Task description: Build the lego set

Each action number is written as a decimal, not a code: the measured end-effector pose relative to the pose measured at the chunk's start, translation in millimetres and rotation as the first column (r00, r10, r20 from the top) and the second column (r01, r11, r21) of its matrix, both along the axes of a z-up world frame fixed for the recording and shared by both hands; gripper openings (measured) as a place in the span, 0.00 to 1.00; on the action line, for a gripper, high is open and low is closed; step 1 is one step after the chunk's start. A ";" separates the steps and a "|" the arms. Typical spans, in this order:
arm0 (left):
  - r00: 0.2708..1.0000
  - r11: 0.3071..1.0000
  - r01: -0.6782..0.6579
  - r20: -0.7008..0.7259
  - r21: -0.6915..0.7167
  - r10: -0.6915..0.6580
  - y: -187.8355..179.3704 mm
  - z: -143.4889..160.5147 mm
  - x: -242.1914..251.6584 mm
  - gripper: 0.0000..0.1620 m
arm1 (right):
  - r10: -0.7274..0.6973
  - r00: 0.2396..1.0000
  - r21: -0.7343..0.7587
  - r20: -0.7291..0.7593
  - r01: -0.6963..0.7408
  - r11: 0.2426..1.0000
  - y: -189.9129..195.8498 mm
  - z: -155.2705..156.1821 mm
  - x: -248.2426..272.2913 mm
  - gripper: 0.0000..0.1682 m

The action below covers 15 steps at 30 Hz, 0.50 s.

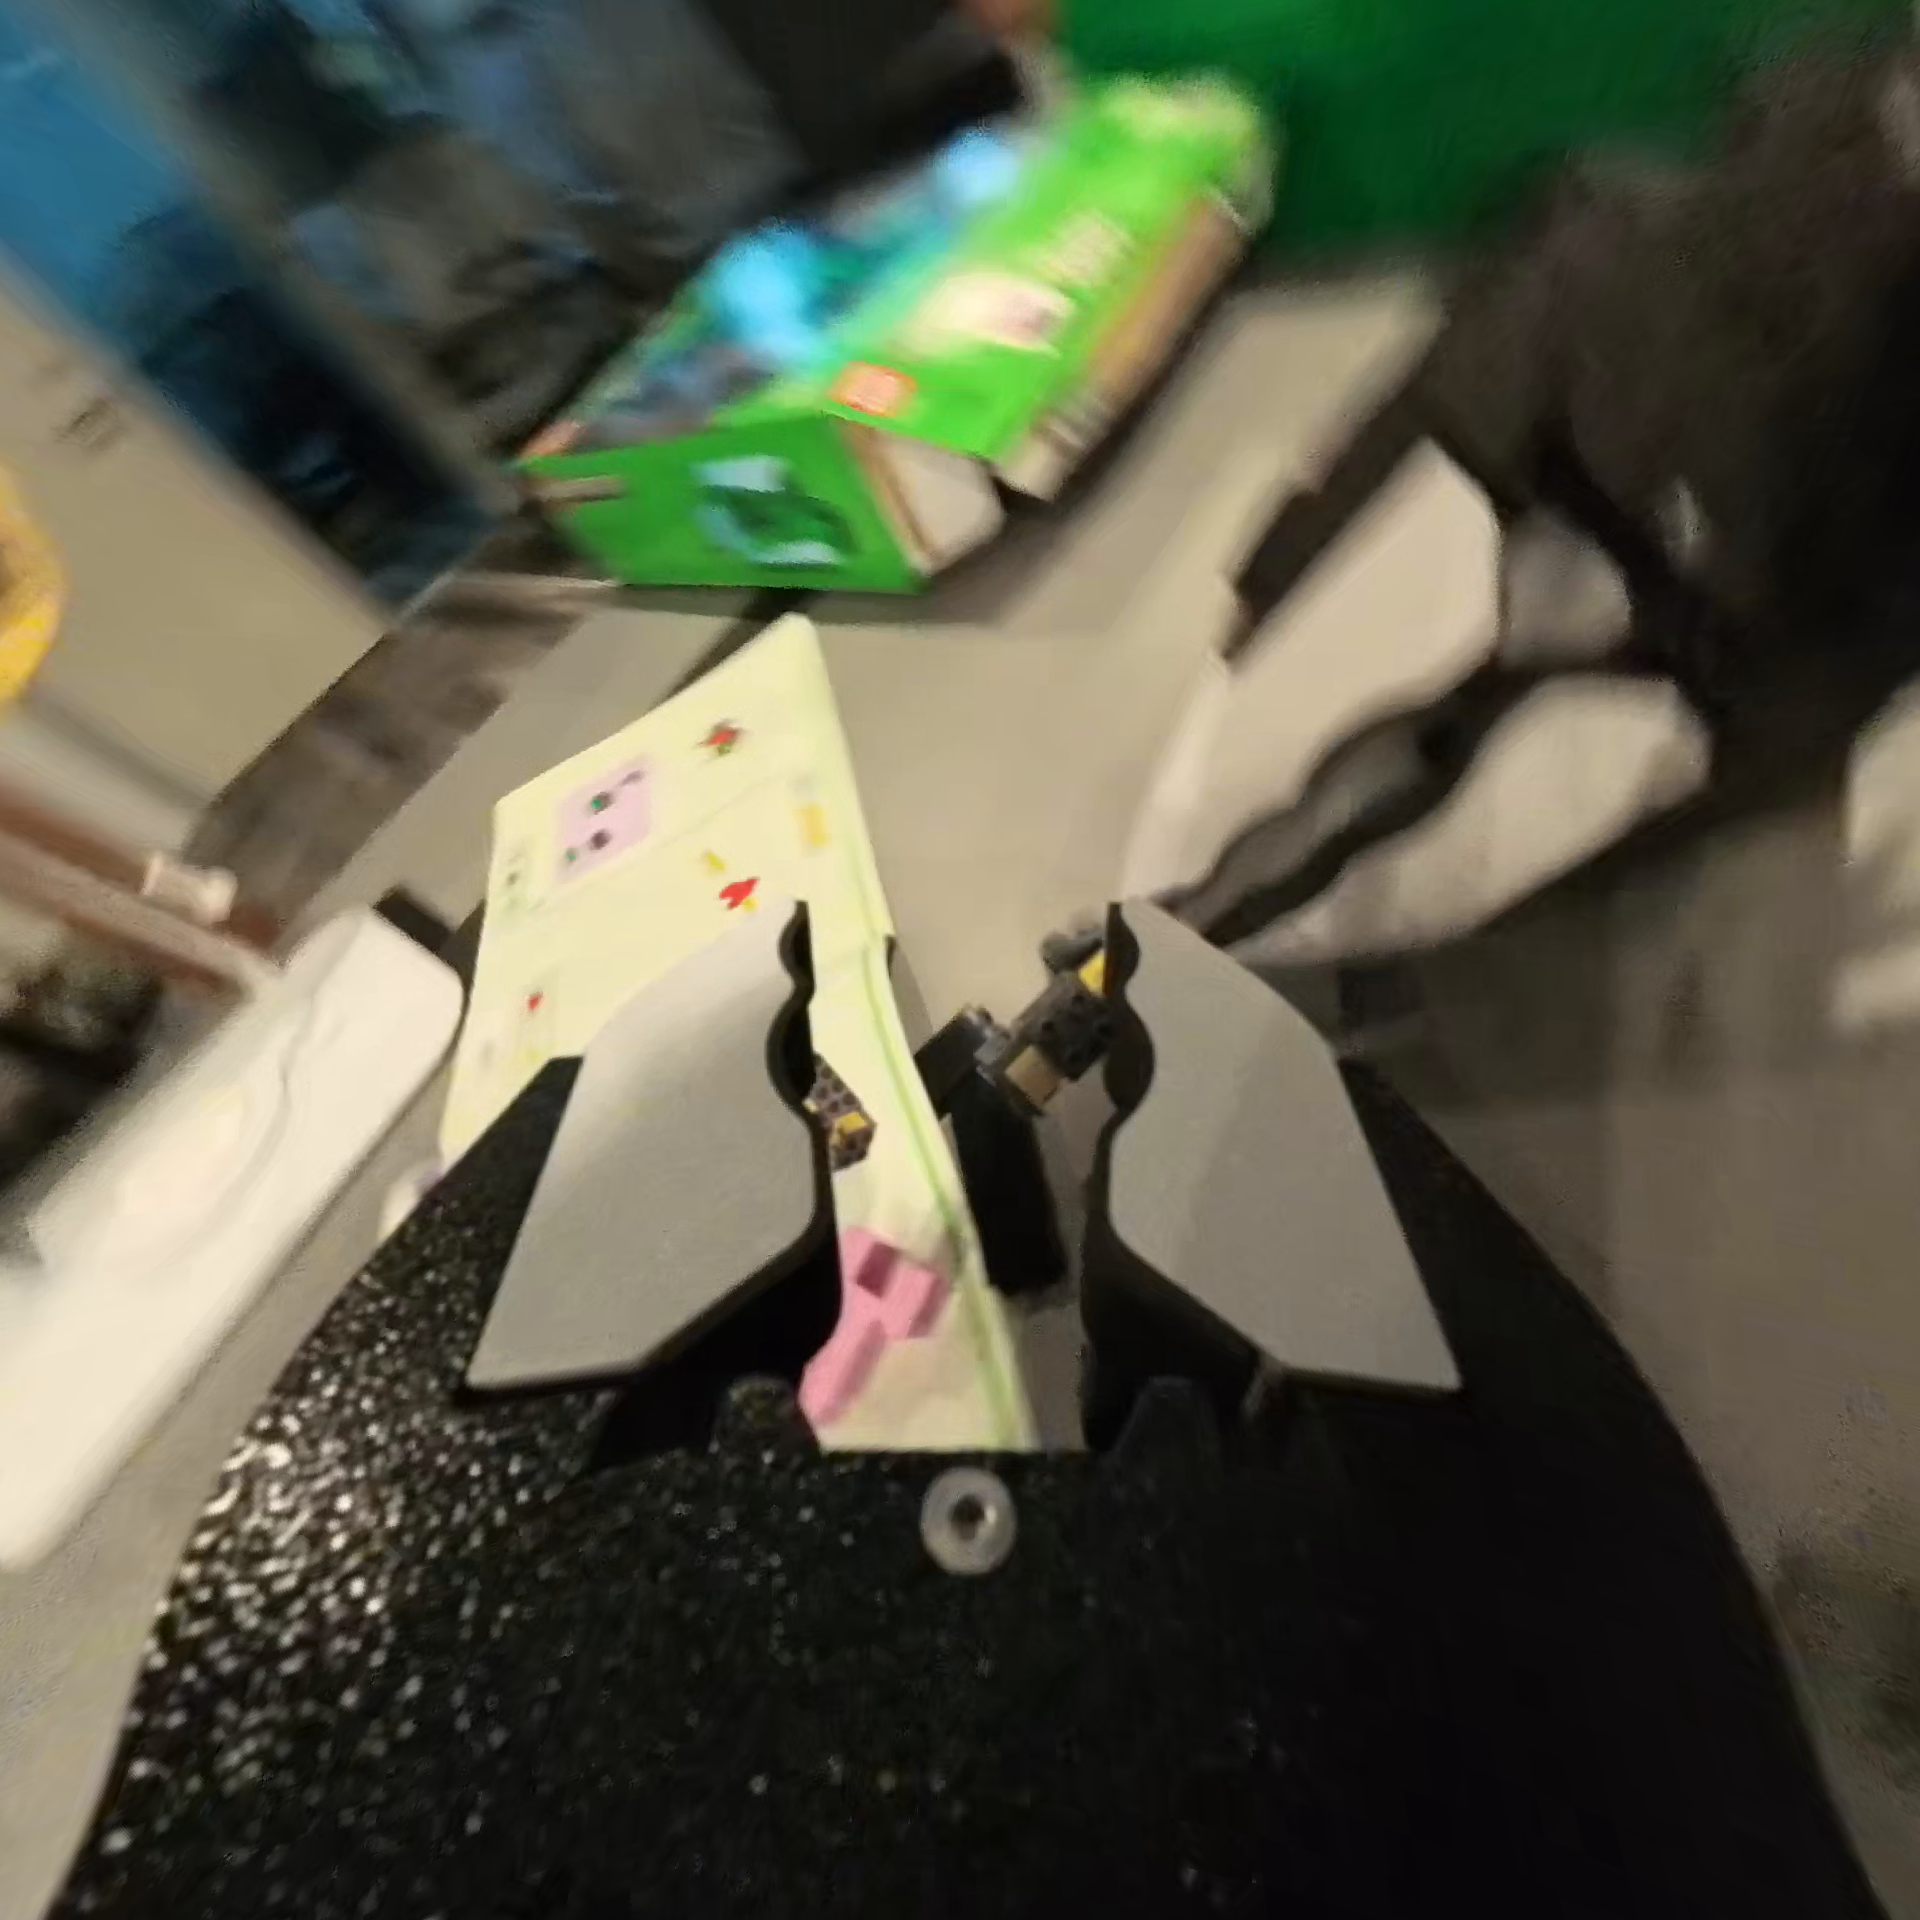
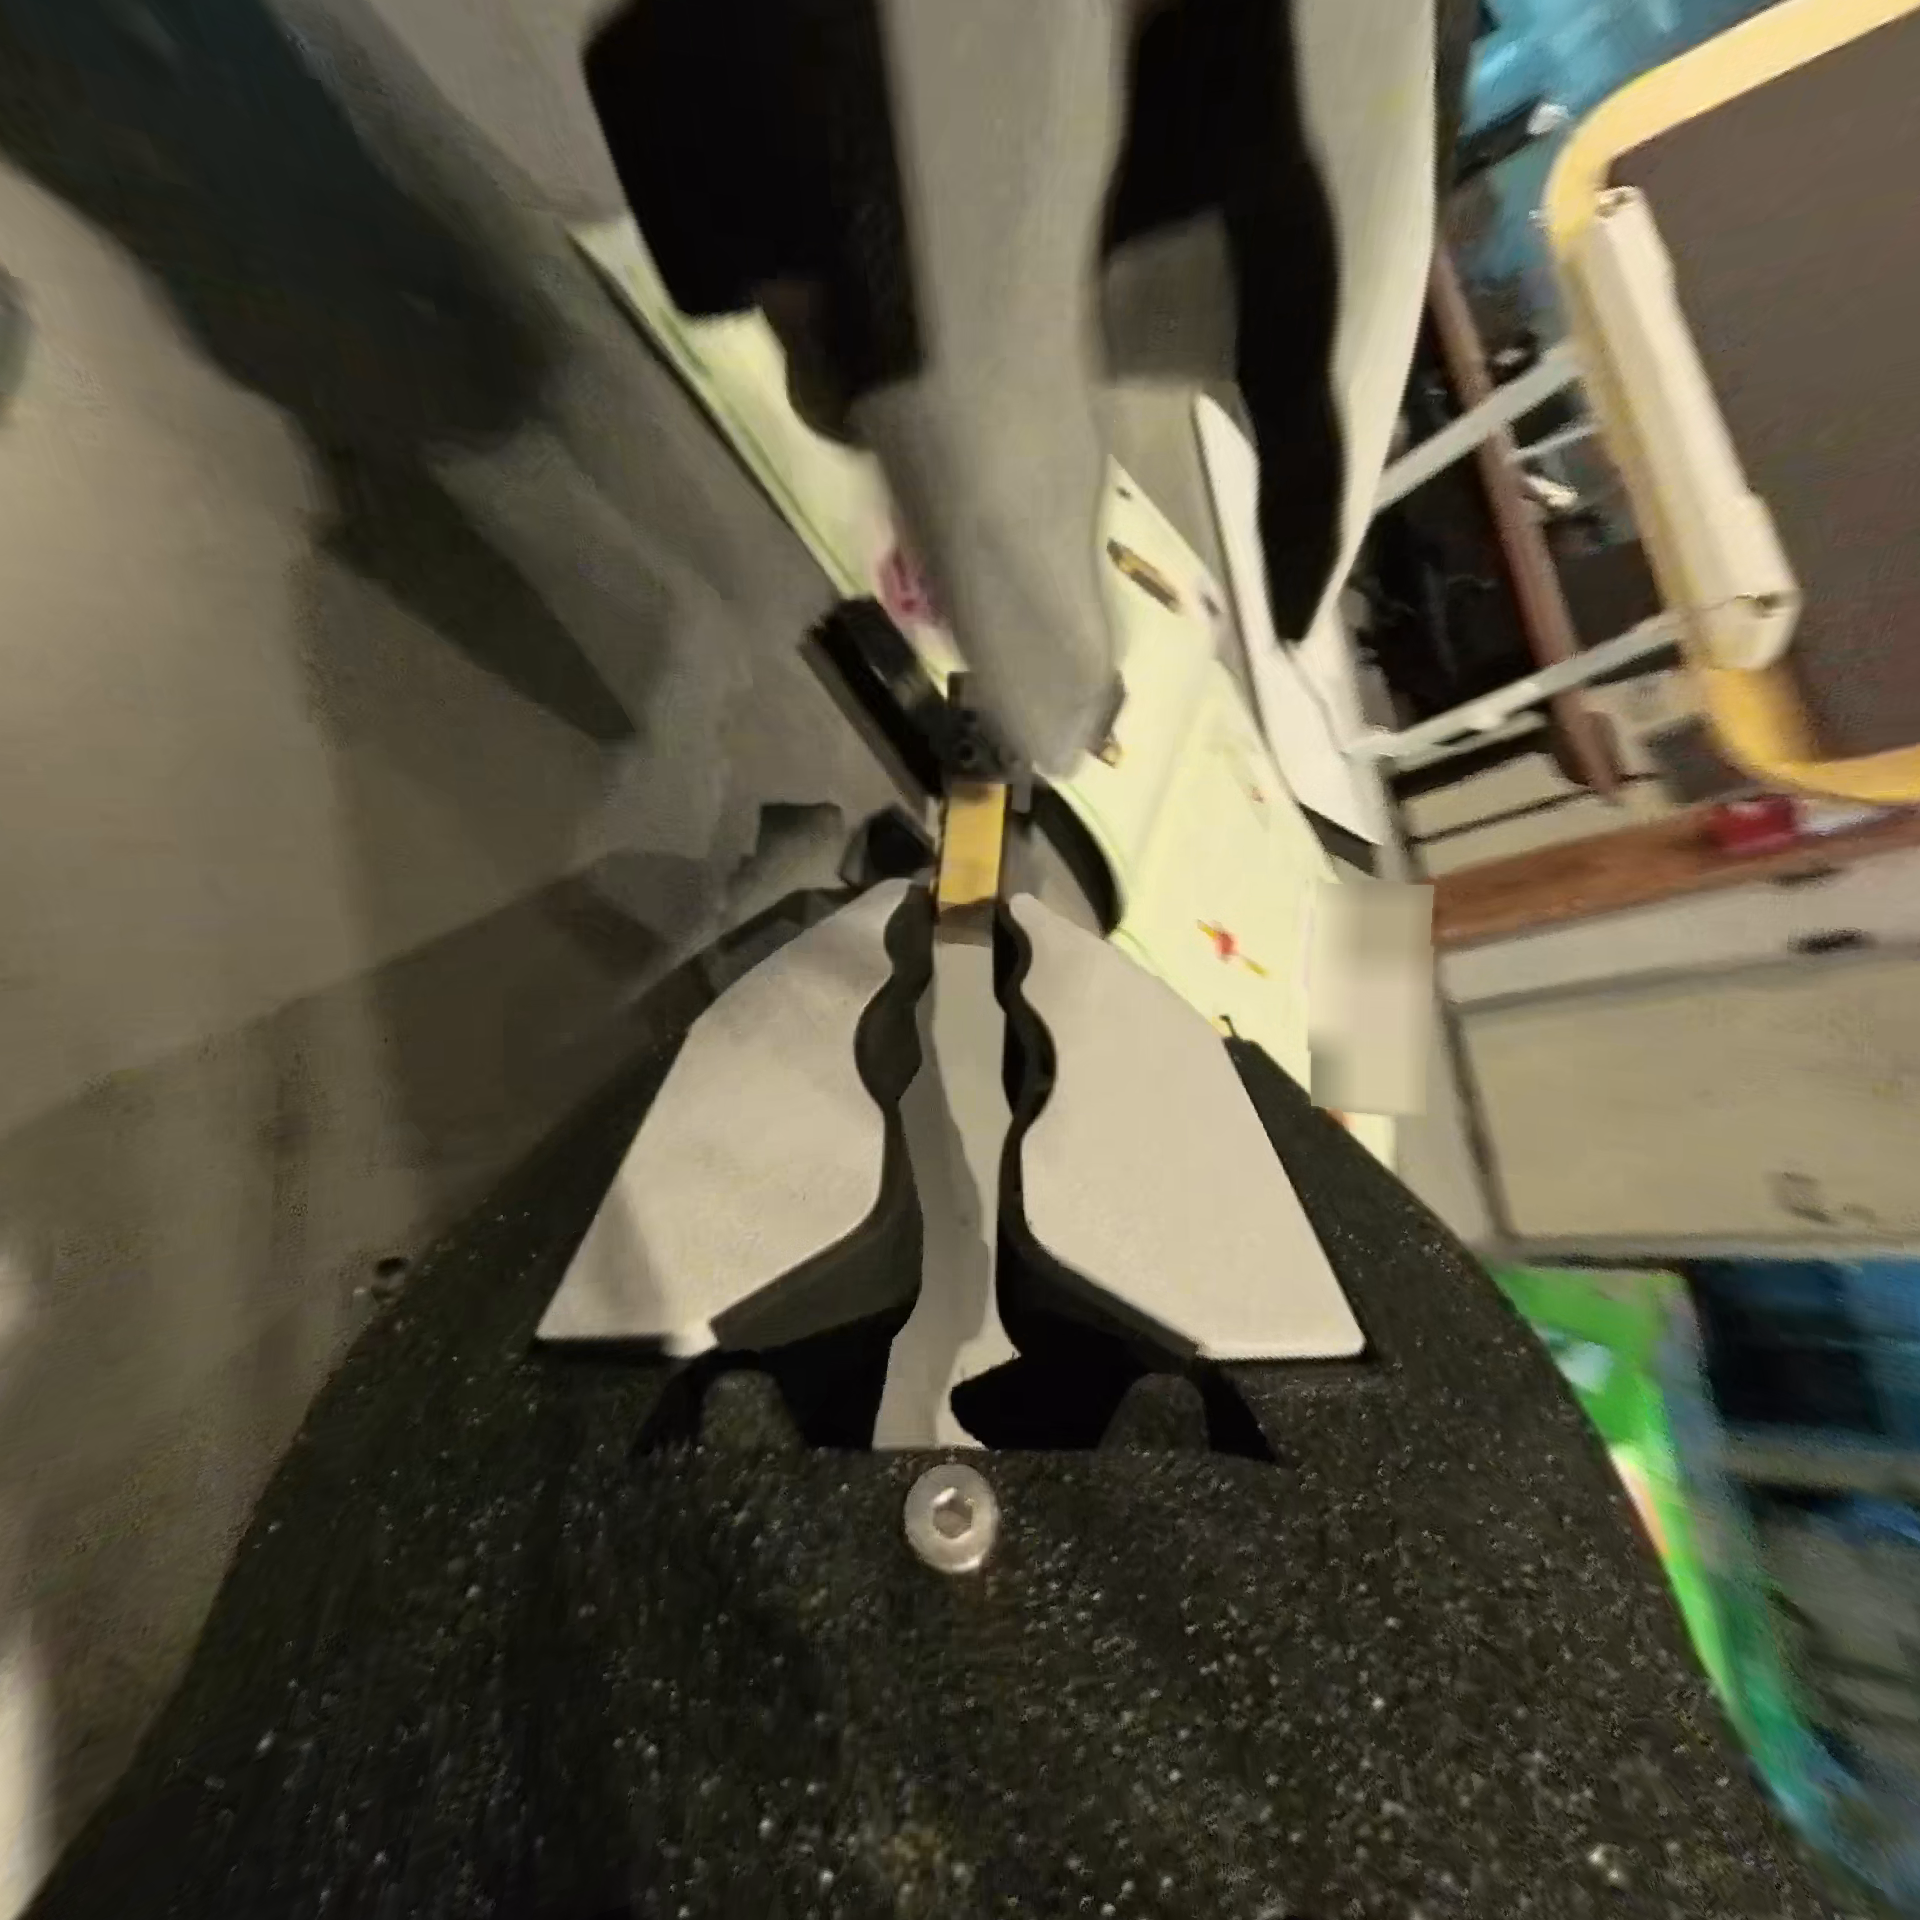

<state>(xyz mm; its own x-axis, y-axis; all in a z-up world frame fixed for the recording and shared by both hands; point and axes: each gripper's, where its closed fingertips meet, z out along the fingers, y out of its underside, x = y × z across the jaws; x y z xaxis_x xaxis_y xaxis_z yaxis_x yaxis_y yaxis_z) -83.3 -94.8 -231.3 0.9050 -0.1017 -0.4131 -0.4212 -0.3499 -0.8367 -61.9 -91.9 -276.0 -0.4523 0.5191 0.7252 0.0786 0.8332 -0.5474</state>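
Our right tongs (image 2: 966, 904) pinch a small tan brick (image 2: 971, 847) joined to a black piece (image 2: 883, 686), held over the bench (image 2: 208, 831) at 12 o'clock. Our left tongs (image 1: 956, 935) stand wide, their right finger touching that small assembly (image 1: 1049, 1029). We judge it light, stiff and easily snapped apart; grip the flat sides. At 11 o'clock lies an instruction booklet (image 1: 665, 831); beyond it a green box (image 1: 831, 416), contents hidden.

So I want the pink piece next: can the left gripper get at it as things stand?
Probably yes: the left gripper is open and empty, and the pink piece lies uncovered on the instruction sheet, between its fingers near their base, so backing off looks necessary.
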 end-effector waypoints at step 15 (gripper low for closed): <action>0.991 0.992 -0.121 0.057 0.041 0.119 -9.8 -7.5 -5.9 0.39 | -0.017 0.999 0.011 -0.031 0.017 1.000 1.7 3.8 -2.0 0.07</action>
